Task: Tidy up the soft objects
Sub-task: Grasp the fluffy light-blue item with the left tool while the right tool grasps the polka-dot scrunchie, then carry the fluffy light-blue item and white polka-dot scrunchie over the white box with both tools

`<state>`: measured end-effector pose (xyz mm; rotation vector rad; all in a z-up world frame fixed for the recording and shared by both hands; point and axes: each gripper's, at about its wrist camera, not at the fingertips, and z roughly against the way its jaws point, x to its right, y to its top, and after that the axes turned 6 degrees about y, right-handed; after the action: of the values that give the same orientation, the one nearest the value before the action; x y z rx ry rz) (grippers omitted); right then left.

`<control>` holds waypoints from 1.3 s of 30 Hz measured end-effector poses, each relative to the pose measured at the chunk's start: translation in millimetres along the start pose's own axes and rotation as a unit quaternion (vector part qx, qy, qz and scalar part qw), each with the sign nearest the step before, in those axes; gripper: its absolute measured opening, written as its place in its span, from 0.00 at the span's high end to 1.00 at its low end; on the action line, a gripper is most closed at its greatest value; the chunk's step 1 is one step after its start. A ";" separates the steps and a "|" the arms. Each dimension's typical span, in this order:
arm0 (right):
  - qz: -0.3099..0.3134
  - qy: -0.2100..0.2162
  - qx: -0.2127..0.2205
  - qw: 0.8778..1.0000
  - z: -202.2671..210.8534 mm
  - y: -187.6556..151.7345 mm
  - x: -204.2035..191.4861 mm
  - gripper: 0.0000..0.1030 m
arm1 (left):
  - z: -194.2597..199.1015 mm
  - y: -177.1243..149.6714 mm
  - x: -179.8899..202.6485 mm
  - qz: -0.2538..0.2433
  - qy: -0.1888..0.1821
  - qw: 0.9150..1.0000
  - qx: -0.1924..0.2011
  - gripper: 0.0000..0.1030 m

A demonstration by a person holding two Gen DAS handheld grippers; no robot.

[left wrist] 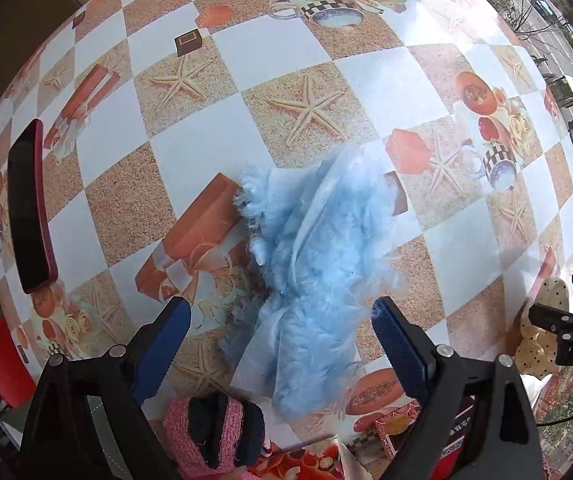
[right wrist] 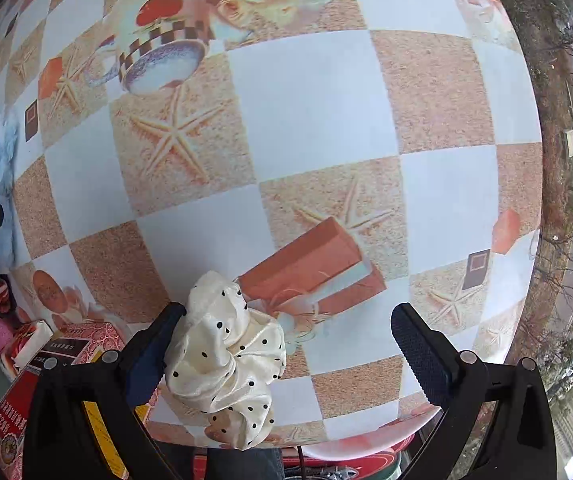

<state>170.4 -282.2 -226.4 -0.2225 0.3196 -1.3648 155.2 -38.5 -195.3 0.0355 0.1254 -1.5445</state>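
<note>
- The left gripper (left wrist: 280, 342) hovers with jaws wide open over the blue fluffy cloth (left wrist: 310, 264), which lies on the desk (left wrist: 214, 136) at 12 o'clock from it.
- To grip well, I think it should go lower and close on the thick middle, not on loose fringe.
- The right gripper (right wrist: 286, 338) is open too; the white dotted scrunchie (right wrist: 226, 356) touches its left finger, near the desk edge.
- The pink sock (left wrist: 214, 432) at 6 o'clock is partly cut off.
</note>
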 end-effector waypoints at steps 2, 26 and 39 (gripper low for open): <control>-0.024 0.055 0.028 0.998 11.3 -9.8 17.1 0.01 | -4.2 1.6 -0.4 0.008 -0.003 1.000 -0.001 0.09; 0.036 0.003 0.072 0.997 -21.5 -52.0 -18.0 0.00 | -31.3 8.7 6.6 0.035 -0.007 0.999 0.000 0.00; 0.013 0.038 0.092 0.995 8.1 -42.6 -19.2 0.73 | 3.2 1.1 16.1 0.004 -0.009 1.000 0.012 0.72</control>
<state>130.7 -271.9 -202.5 -0.0125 0.2580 -1.3696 156.9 -54.7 -193.8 0.0400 0.0919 -1.5370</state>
